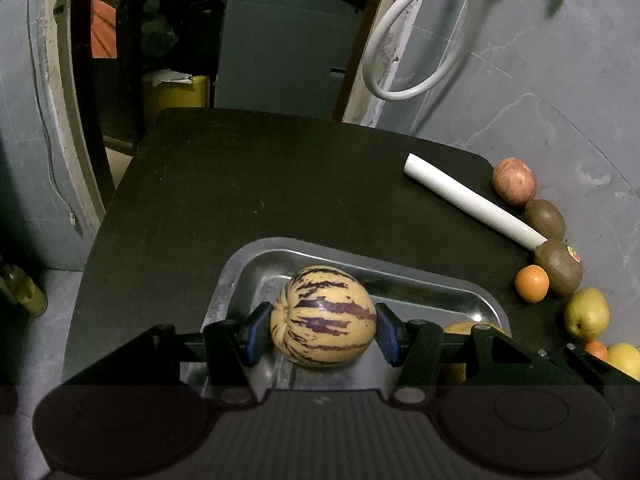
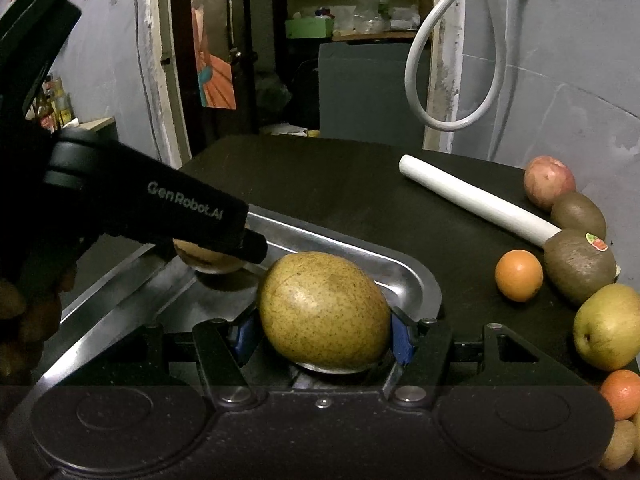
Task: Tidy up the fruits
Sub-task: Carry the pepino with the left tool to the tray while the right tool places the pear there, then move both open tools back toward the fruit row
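Note:
My left gripper (image 1: 323, 326) is shut on a cream melon with purple stripes (image 1: 323, 316), held low over the left part of a steel tray (image 1: 240, 268). My right gripper (image 2: 322, 330) is shut on a brown-speckled pear (image 2: 322, 316), held at the tray's right end (image 2: 416, 276). The left gripper's black body (image 2: 160, 208) crosses the right wrist view, and its melon (image 2: 208, 258) peeks out under it. Loose fruit lies along the table's right edge: an apple (image 1: 514, 180), two kiwis (image 1: 545, 219) (image 1: 560, 266), a small orange (image 1: 531, 283) and a yellow-green pear (image 1: 586, 313).
A white tube (image 1: 472, 200) lies on the dark table (image 1: 280, 180) beside the fruit row. More small oranges (image 2: 622, 394) and pale fruit (image 2: 620, 444) sit at the near right. A white hose loop (image 1: 408, 52) hangs on the grey wall behind.

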Action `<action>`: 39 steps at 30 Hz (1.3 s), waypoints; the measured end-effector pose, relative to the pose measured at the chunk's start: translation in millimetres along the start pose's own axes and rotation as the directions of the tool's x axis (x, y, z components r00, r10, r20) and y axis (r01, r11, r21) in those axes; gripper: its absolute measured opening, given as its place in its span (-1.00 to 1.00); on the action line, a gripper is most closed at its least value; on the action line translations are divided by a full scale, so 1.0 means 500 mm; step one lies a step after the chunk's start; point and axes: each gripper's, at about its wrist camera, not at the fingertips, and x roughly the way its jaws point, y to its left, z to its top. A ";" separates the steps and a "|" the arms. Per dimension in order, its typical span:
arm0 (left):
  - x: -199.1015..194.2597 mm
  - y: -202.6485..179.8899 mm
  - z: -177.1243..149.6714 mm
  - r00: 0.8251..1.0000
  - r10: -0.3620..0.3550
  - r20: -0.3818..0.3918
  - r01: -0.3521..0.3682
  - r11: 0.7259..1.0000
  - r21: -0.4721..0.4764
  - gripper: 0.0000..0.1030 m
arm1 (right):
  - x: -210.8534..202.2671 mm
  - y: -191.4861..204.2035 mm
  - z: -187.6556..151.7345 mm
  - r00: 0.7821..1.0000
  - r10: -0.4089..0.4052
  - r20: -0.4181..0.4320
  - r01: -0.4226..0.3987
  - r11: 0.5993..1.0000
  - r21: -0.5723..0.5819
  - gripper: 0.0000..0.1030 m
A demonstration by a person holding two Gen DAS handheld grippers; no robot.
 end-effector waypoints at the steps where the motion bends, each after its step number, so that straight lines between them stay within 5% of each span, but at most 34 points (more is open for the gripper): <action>1: 0.000 -0.001 0.000 1.000 0.002 -0.002 -0.002 1.000 0.004 0.14 | 0.000 0.001 0.000 1.000 -0.003 0.000 0.003 1.000 -0.004 0.26; 14: -0.012 -0.007 -0.004 0.999 -0.017 -0.028 0.017 1.000 -0.009 0.48 | -0.012 0.018 -0.007 1.000 -0.025 0.011 0.025 0.999 -0.028 0.54; 26: -0.117 0.018 -0.039 0.999 -0.041 0.019 0.042 0.999 -0.027 0.96 | -0.148 0.045 -0.017 0.992 -0.104 0.078 0.101 0.994 0.047 0.87; 39: -0.251 0.027 -0.124 0.995 -0.095 0.019 0.093 0.993 0.068 0.99 | -0.312 0.100 -0.068 0.973 -0.208 0.099 0.197 0.974 0.109 0.99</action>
